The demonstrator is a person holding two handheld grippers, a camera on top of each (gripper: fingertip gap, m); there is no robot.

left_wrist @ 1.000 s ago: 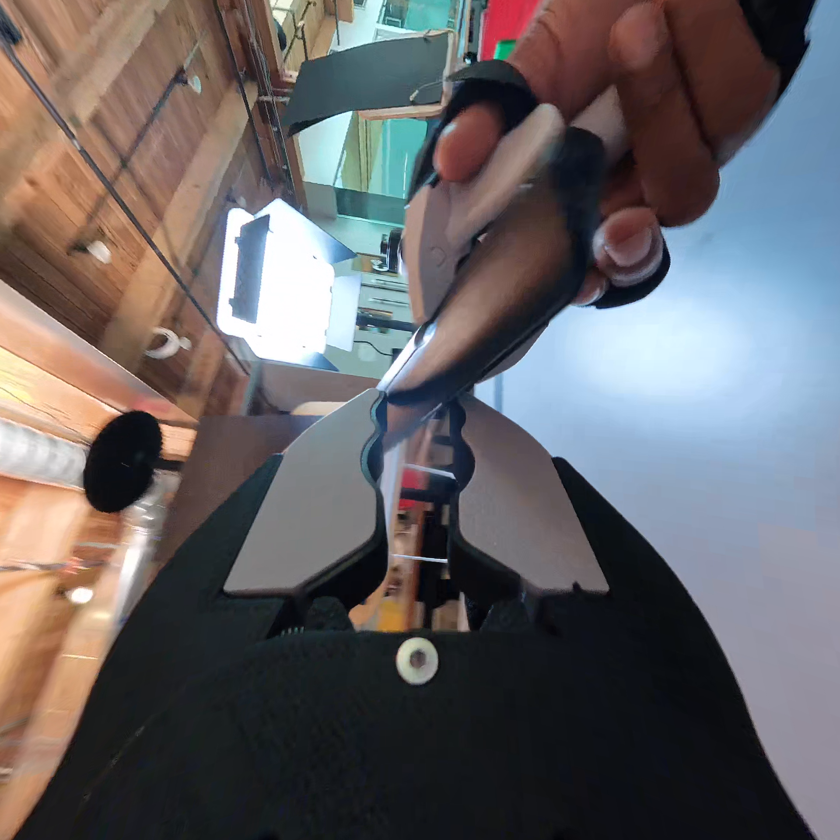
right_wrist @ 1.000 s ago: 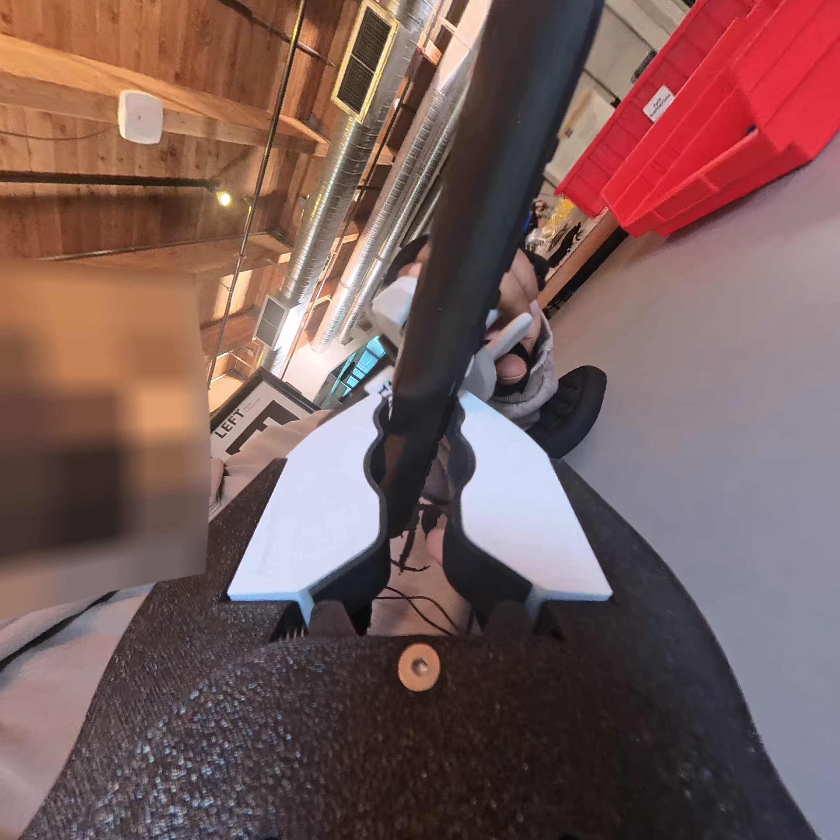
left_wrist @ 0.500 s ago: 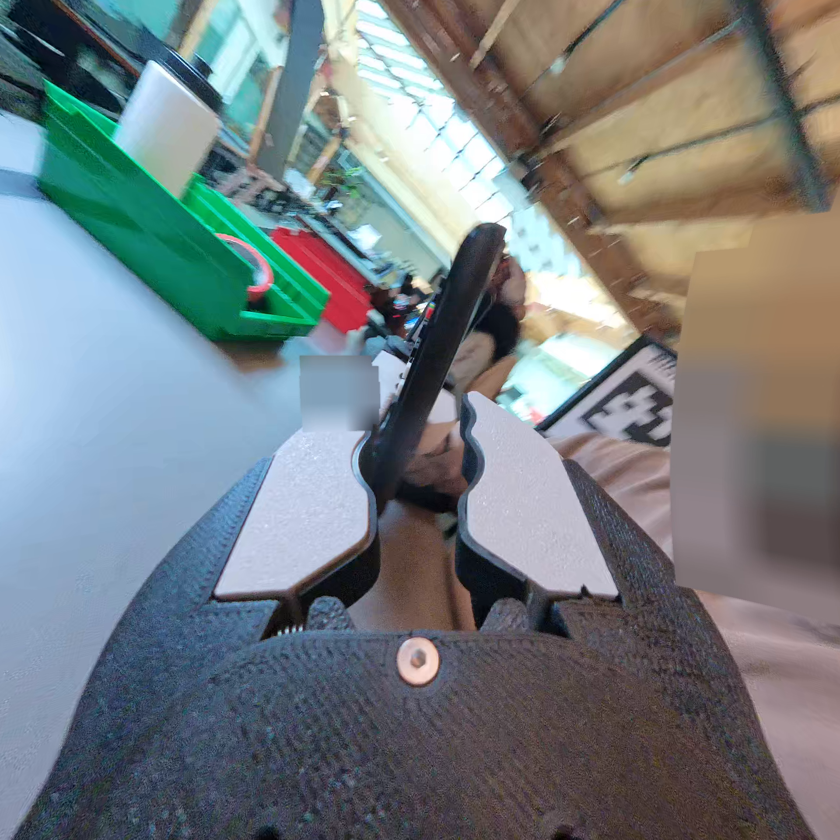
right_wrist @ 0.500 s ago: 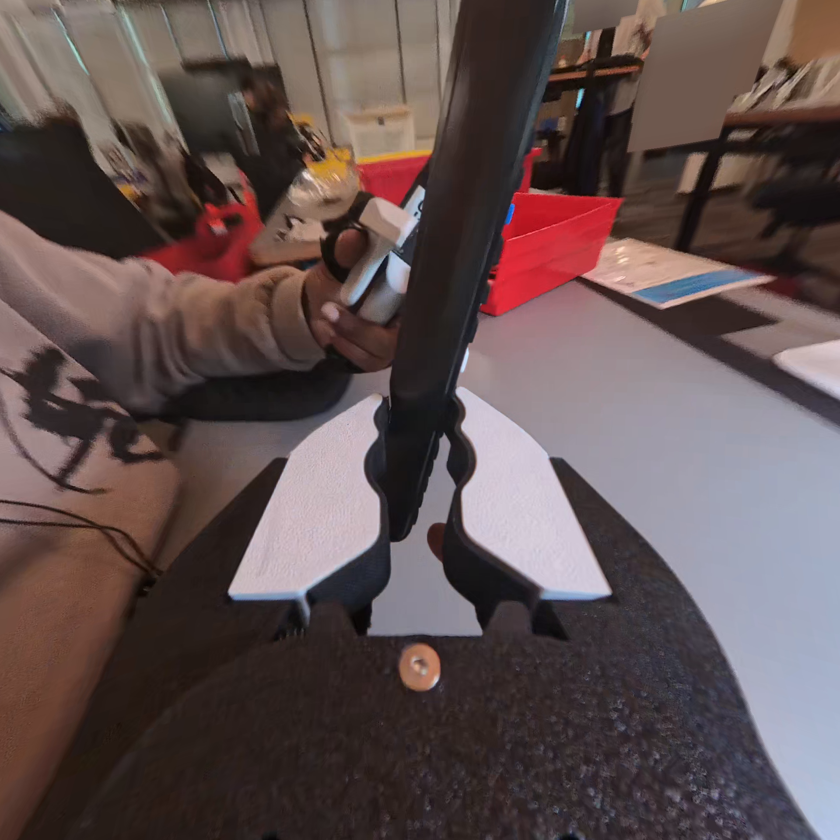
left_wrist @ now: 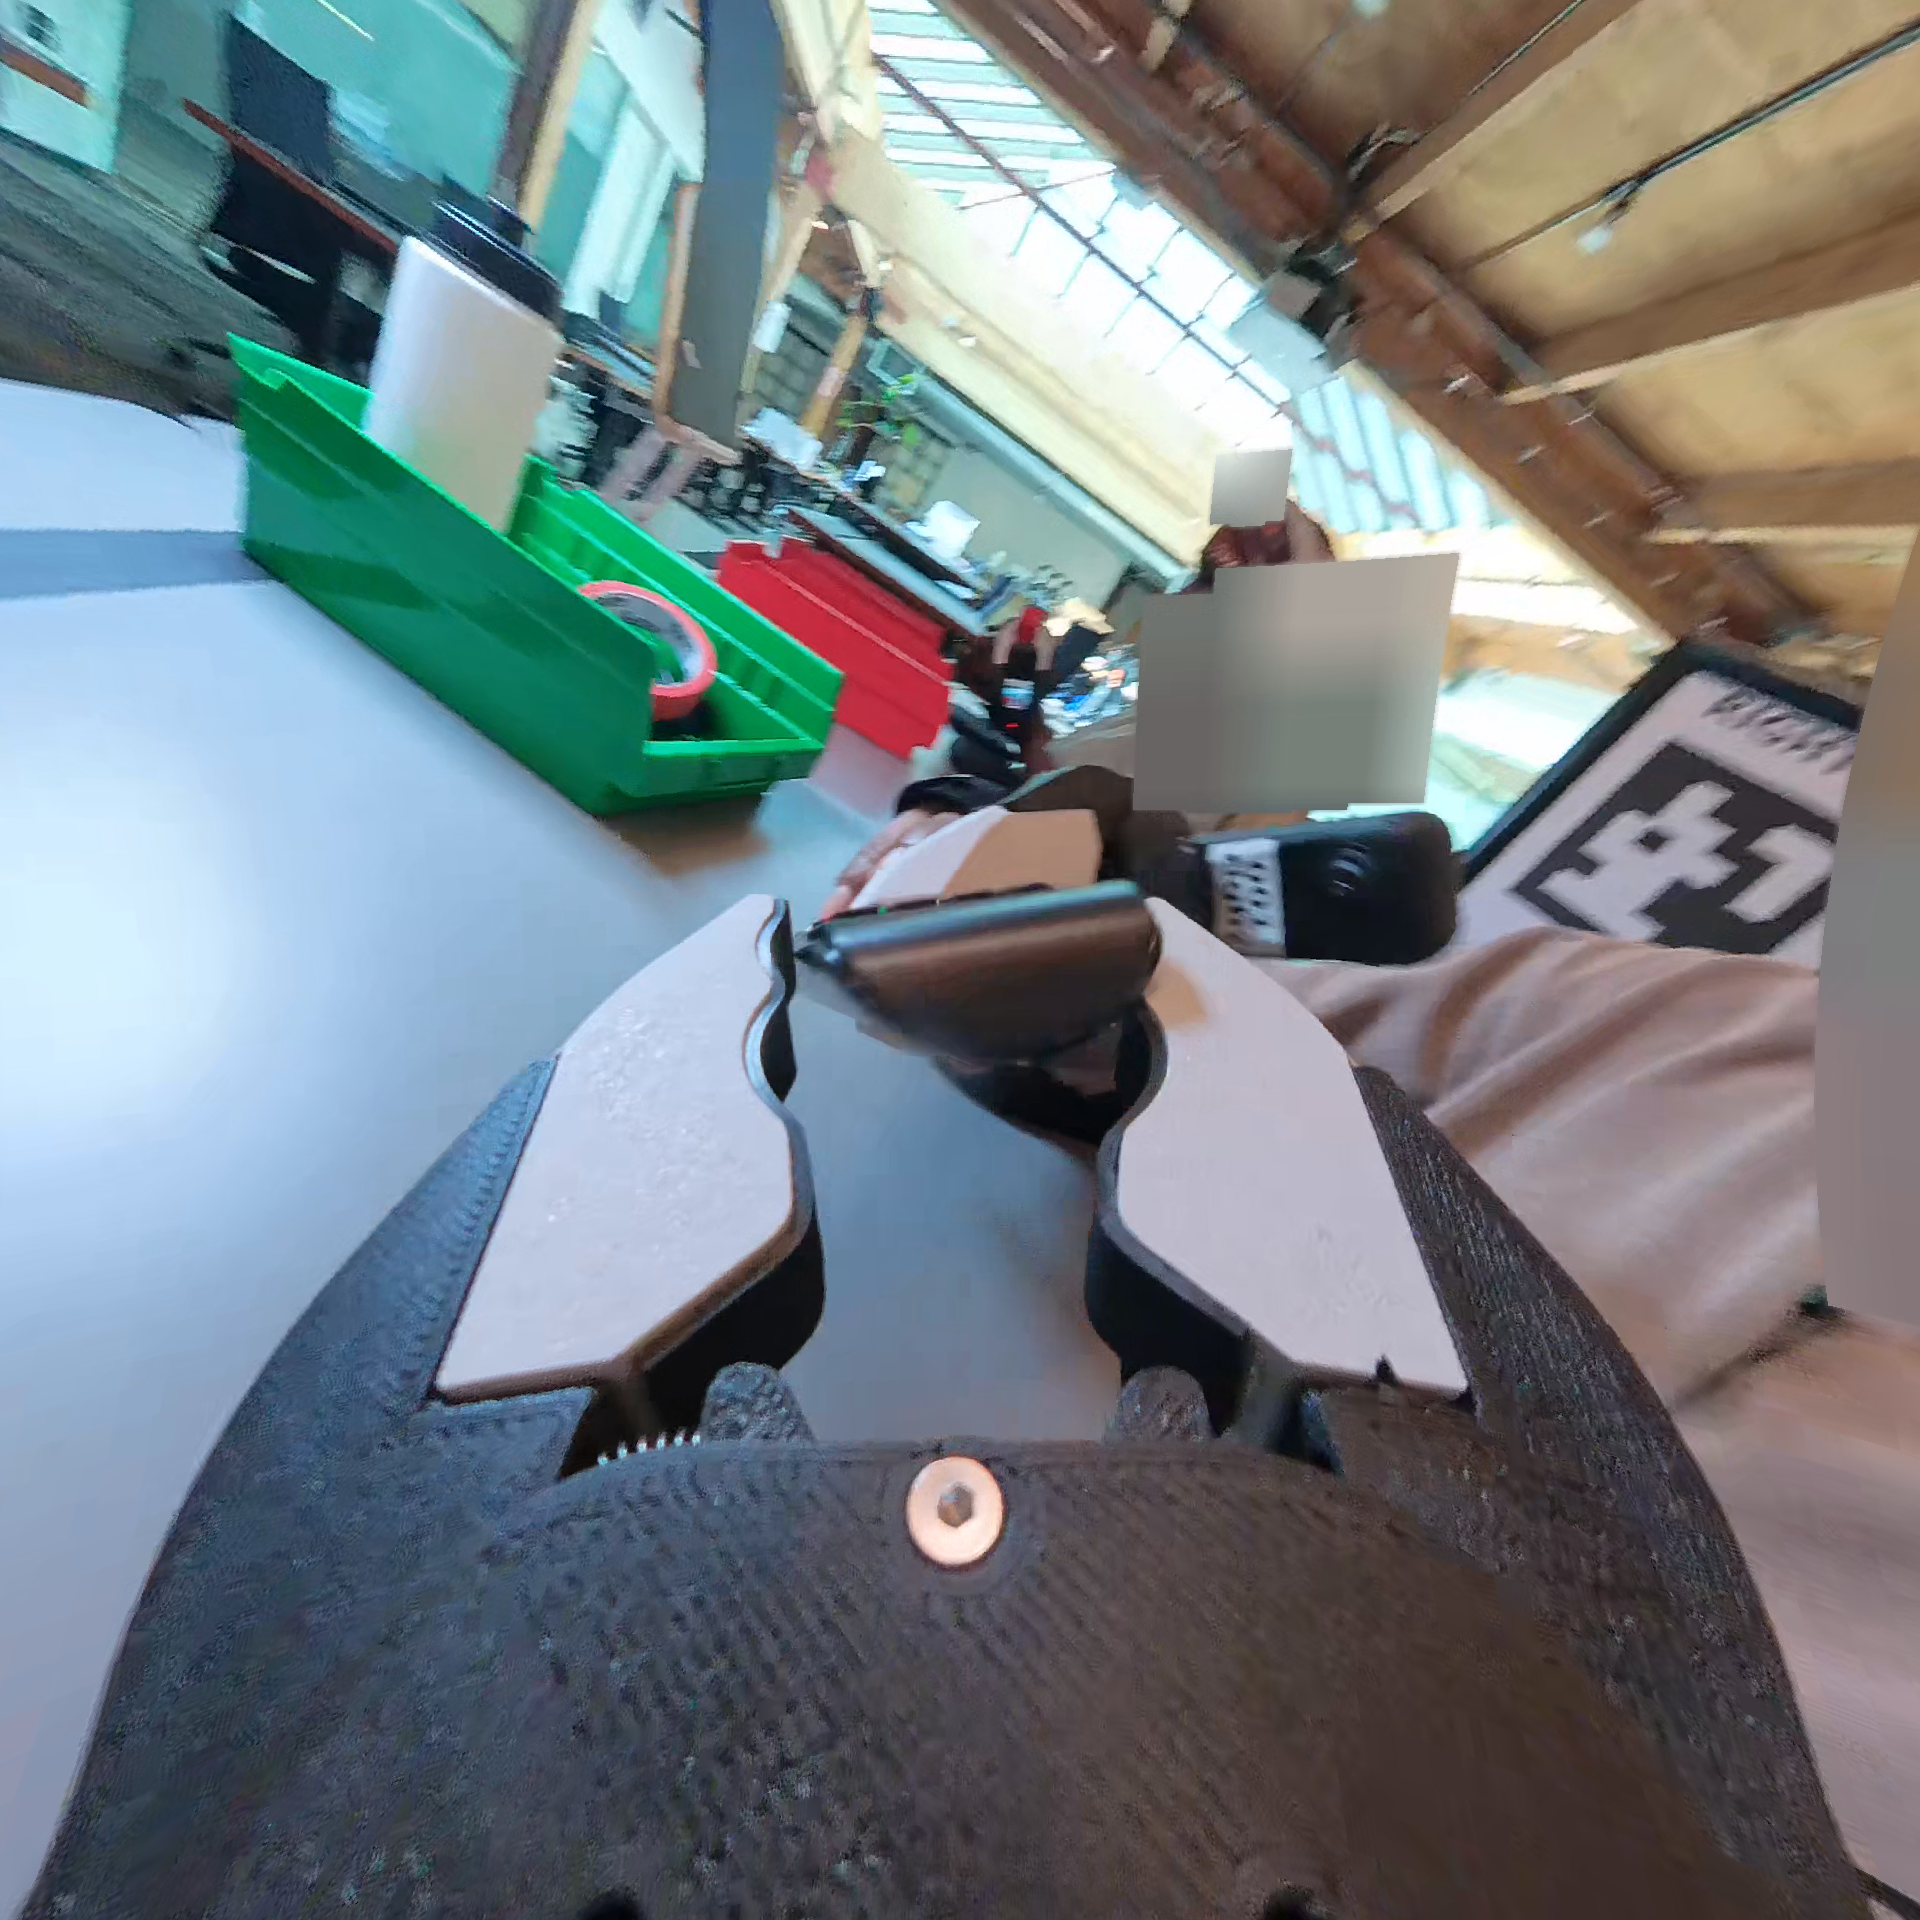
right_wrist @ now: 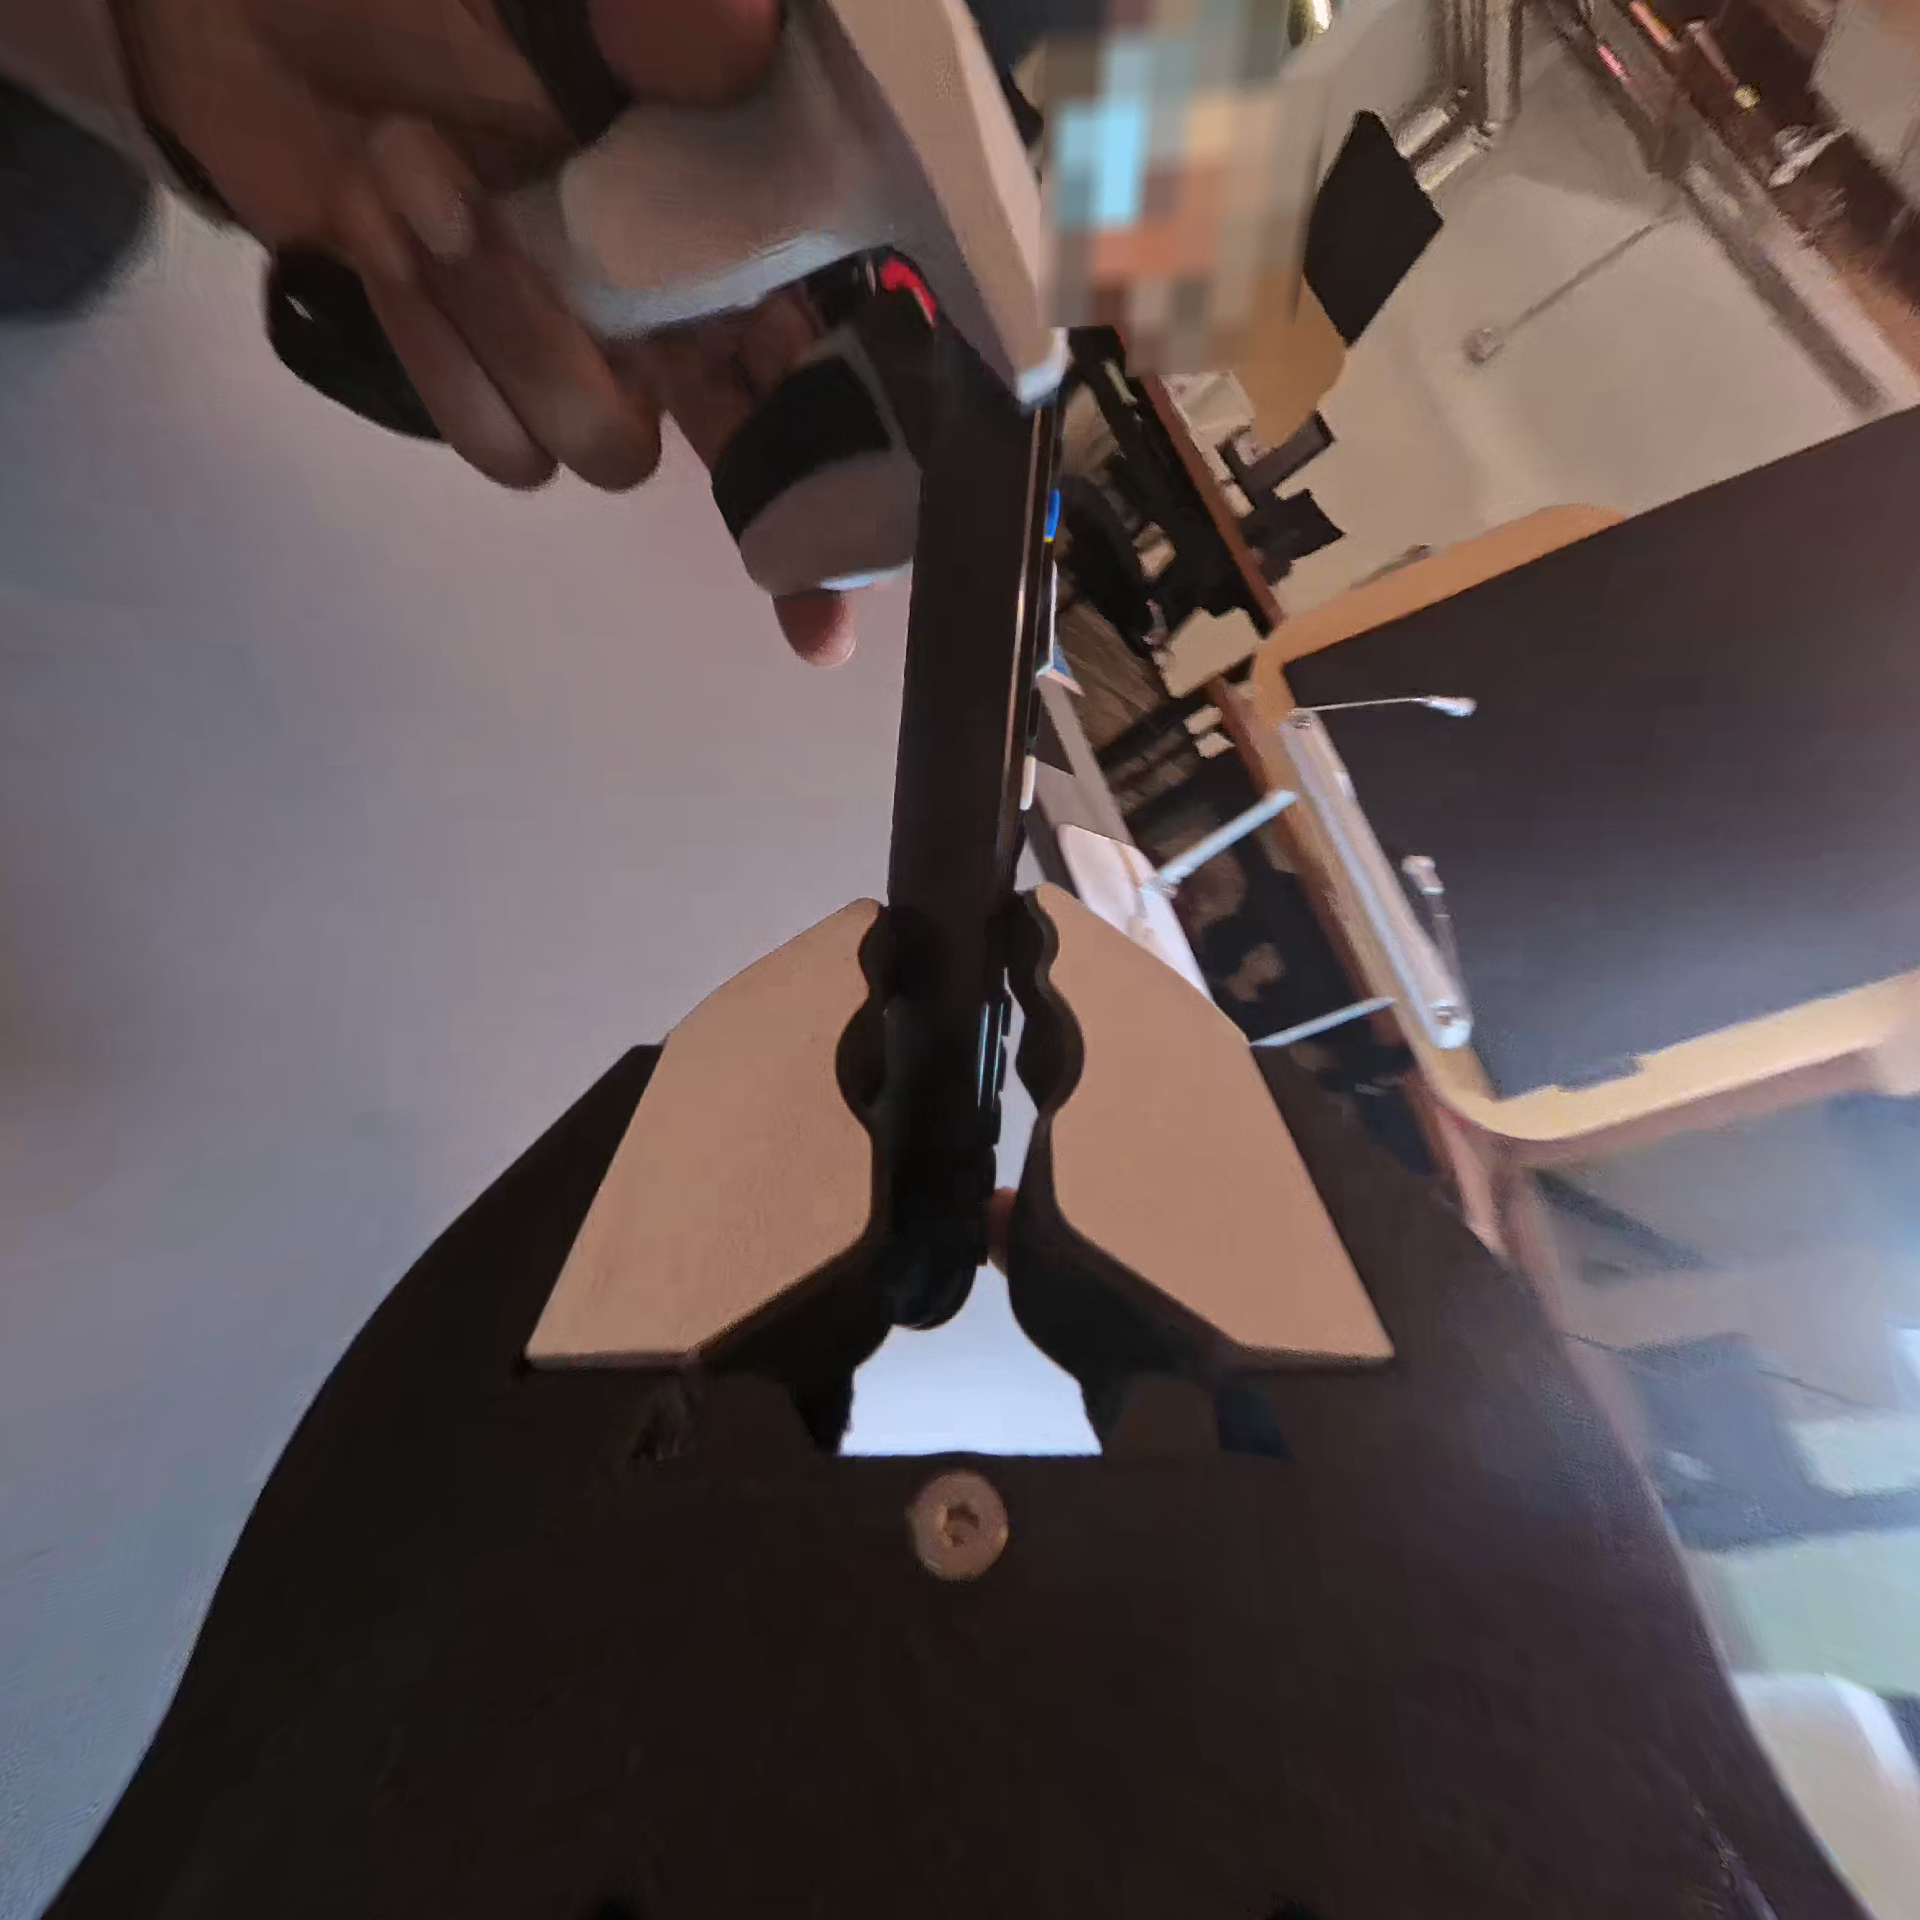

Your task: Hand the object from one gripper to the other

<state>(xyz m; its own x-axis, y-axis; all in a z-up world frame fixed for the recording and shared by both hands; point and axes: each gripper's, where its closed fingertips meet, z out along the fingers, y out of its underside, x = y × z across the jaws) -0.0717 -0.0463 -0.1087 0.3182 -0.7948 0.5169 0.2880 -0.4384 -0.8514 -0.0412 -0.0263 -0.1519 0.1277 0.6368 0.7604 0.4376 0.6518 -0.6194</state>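
A slim black remote-like object (right_wrist: 956,675) is clamped between the fingers of my right gripper (right_wrist: 951,914) and sticks out forward, seen edge-on. Its far end reaches my left gripper, whose white finger (right_wrist: 821,509) lies beside it under a person's hand (right_wrist: 447,260). In the left wrist view my left gripper (left_wrist: 966,935) has its jaws wide apart, and the object's end (left_wrist: 987,987) lies across the gap between the tips. The right gripper's pale fingers (left_wrist: 997,862) and its black camera (left_wrist: 1340,894) show just beyond.
A grey table (left_wrist: 260,883) runs off to the left. A green bin (left_wrist: 468,613) holds a red tape roll (left_wrist: 665,644) and a white cylinder (left_wrist: 457,395); a red bin (left_wrist: 842,644) stands behind. A beige sleeve (left_wrist: 1558,1091) is at the right. Spacing between my two grippers at the tips: around 6 centimetres.
My left gripper's jaws have spread much wider around the object. Both grippers have swung round, and the object has turned from upright to crosswise in the left view. The right stays clamped.
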